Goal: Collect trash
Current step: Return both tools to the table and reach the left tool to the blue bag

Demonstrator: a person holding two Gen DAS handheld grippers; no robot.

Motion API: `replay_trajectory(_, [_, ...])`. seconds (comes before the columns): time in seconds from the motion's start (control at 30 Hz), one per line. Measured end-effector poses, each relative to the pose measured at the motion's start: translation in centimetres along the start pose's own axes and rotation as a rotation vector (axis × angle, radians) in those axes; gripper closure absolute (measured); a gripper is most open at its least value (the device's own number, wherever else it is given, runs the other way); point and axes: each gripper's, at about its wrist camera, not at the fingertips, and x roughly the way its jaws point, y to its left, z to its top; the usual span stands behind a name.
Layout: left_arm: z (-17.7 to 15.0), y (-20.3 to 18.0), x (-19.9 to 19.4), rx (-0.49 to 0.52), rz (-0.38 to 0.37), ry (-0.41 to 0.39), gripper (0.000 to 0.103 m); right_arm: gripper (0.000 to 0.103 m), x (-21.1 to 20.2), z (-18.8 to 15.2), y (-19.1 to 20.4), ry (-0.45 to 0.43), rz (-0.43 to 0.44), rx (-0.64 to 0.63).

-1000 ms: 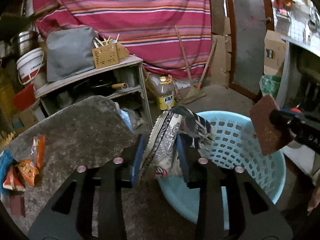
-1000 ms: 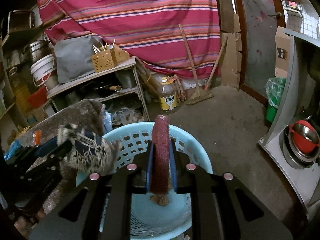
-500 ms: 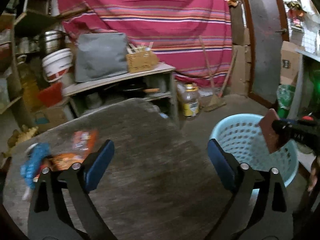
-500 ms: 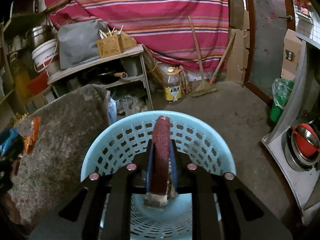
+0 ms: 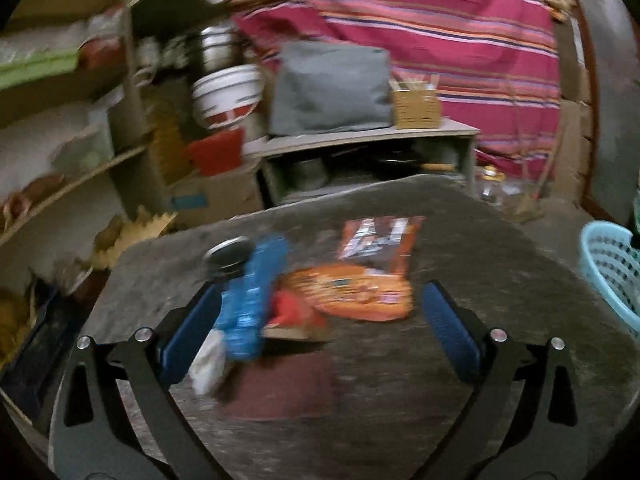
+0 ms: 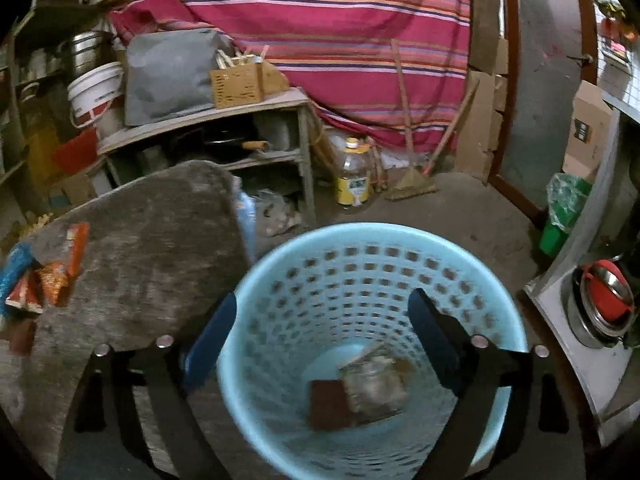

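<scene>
My left gripper [image 5: 320, 320] is open and empty over the grey table [image 5: 500, 280]. Between and just ahead of its fingers lie an orange snack wrapper [image 5: 356, 290], a red-and-white wrapper [image 5: 380, 240], a blue wrapper [image 5: 256, 292], a small red packet [image 5: 292, 312] and a dark red pad [image 5: 288, 388]. My right gripper [image 6: 320, 336] is open and empty above the light blue basket [image 6: 372, 248]. In the basket's bottom lie a dark red pad [image 6: 330, 404] and a patterned wrapper [image 6: 374, 384]. The wrappers also show in the right wrist view [image 6: 44, 276].
The basket's rim [image 5: 608, 264] shows at the table's right. Behind stand a low shelf [image 6: 200, 120] with a grey bag and wooden box, a white bucket [image 6: 94, 88], an oil bottle [image 6: 352, 176], a broom [image 6: 412, 176] and a striped cloth. A metal counter [image 6: 580, 288] is at the right.
My right gripper opened and the dark red pad dropped into the basket. My left gripper, open since letting go of the patterned wrapper, swung left over the table to the wrappers.
</scene>
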Motion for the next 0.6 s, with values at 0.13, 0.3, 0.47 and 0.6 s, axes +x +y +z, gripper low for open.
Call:
replay_trajectory(0.13, [-0.7, 3.5, 1.9, -0.021, 0.074, 0.015, 0.006, 0.014, 0.3, -0.2, 3.7, -0.001, 0.016, -0.031])
replay_trajectory(0.3, [-1.4, 6.4, 4.2, -0.082, 0.070, 0.078, 0.018, 0.012, 1.6, -0.3, 7.9, 0.023, 0.059, -0.053])
replay_trajectory(0.47, [-1.0, 7.2, 6.2, -0.100, 0.036, 0.126, 0.020, 0.004, 2.1, 0.1, 11.8, 0.014, 0.117, -0.066])
replay_trajectory(0.6, [-0.8, 6.7, 7.6, -0.087, -0.002, 0.161, 0.045, 0.004, 2.2, 0.6, 15.9, -0.013, 0.092, -0.156])
